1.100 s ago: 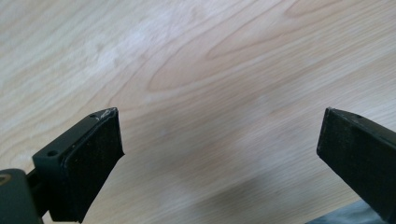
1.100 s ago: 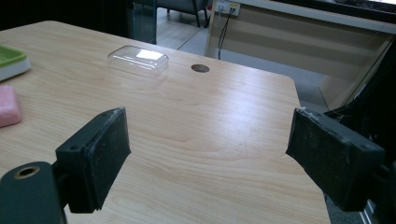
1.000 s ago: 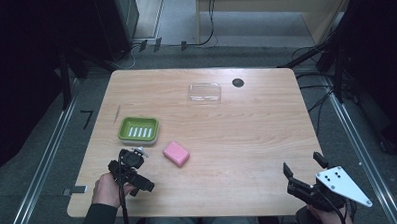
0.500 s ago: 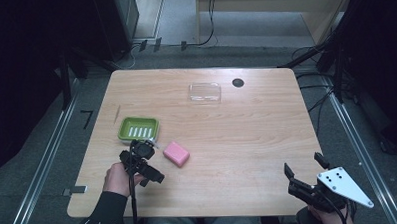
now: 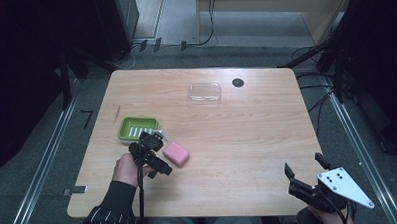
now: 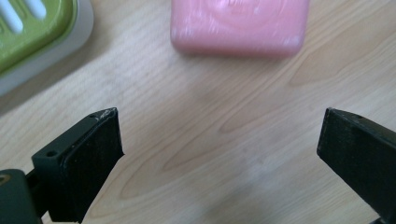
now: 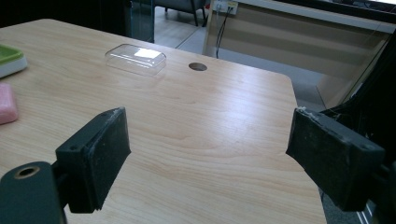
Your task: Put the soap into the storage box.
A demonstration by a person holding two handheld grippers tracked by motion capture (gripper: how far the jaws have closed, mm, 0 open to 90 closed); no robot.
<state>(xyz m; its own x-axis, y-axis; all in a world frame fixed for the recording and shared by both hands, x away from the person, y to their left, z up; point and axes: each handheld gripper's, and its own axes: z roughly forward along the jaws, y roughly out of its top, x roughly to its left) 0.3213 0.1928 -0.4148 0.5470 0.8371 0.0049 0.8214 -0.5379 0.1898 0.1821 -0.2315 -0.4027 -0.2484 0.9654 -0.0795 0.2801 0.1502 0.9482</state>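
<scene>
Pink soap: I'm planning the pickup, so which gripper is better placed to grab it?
Left. The left gripper hangs open right beside the pink soap, soap just ahead of its jaws. The right gripper sits open at the table's near right corner, far off.

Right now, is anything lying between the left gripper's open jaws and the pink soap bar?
Nothing visible: bare table separates the left gripper from the pink soap bar. The green soap dish sits off to one side.
</scene>
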